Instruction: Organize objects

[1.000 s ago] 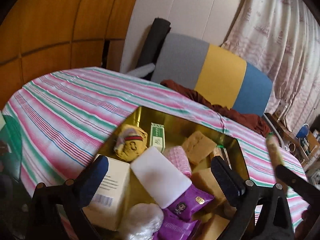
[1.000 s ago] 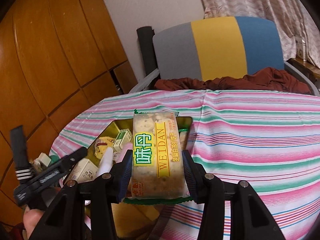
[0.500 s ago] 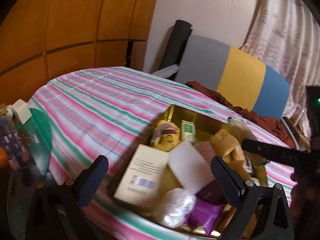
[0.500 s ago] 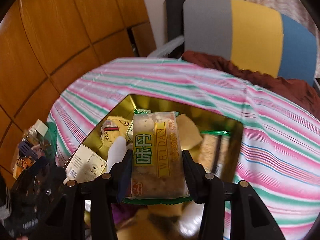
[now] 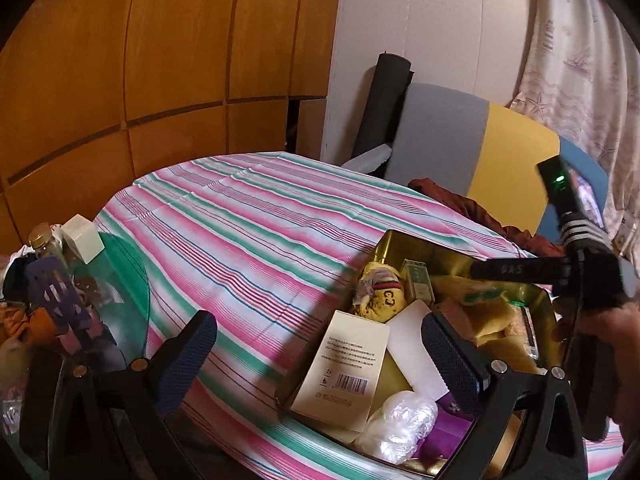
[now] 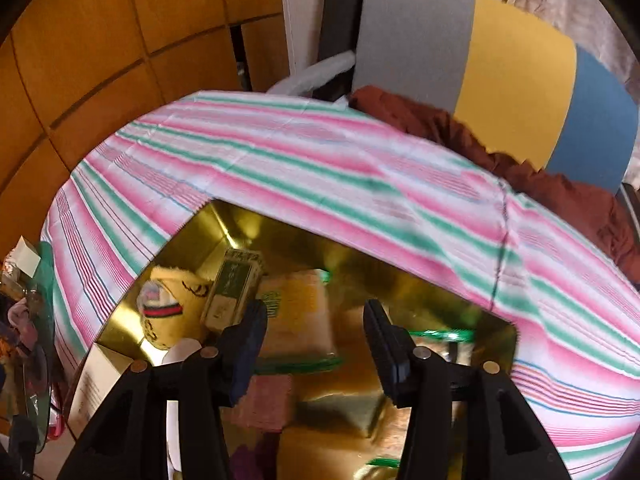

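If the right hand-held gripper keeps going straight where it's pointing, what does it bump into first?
Probably the yellow cracker packet with the green edge. It lies in the gold metal tin, right in line between the open fingers of the right hand-held gripper. The picture is blurry, so depth is uncertain.

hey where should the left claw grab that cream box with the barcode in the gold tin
Take the cream box across its two long side edges near the upper end, coming from above. It lies tilted against the gold tin wall with its printed face up, and a white block crowds its right edge, so judge the clearance there.
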The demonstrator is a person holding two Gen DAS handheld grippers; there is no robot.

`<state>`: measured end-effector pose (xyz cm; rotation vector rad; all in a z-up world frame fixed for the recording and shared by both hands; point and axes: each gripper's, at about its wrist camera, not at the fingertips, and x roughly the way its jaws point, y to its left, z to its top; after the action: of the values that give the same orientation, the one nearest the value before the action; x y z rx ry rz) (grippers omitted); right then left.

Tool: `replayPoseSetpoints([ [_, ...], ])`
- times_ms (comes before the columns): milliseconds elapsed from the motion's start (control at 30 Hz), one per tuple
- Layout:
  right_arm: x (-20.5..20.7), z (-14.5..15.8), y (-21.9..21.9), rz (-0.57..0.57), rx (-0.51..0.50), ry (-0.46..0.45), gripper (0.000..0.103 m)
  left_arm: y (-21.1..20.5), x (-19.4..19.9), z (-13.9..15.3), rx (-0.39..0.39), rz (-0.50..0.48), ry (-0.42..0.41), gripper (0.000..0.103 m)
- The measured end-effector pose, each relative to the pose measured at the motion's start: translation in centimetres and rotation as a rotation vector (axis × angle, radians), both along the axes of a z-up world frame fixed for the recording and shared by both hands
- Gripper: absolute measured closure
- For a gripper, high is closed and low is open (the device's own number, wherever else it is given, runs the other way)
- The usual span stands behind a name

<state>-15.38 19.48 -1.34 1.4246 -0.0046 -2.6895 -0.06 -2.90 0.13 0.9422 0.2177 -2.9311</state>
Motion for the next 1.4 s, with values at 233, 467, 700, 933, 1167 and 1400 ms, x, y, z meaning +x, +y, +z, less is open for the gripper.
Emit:
replayPoseSetpoints([
  [233,4.4,3.3,1.5,-0.027,-0.026,0.105,0.051,0.7,0.1,0.1,0.025,0.010,-0.033,0.000],
  [467,9.7,3.8,2.5,-0.072,-0.056,0.142,0.031,2.2,0.2,0.3,-0.027,-0.020,-0.093,0.000],
  [700,13.4,3.6,2.8,-0.168,-0.044,0.166,0.022,3.3,1.5,0.8,-0.102,-0.028,-0.076,0.000],
  [933,14.9,2.8,2.8,-0.249,-0.021,0.136,0.022,4.1,2.2,1.5,-0.179,-0.038,-0.074,0.000],
  [1167,16.1,2.5,2.1,-0.266,-0.023,0.131,0.022,3.9,1.3,1.5,-0.172,-0.053,-0.147,0.000],
  [1400,16.6,2.8,0.8,-0.309,0.060,0.113,0.022,3.5,1.0,1.5,-0.167,-0.052,-0.174,0.000],
])
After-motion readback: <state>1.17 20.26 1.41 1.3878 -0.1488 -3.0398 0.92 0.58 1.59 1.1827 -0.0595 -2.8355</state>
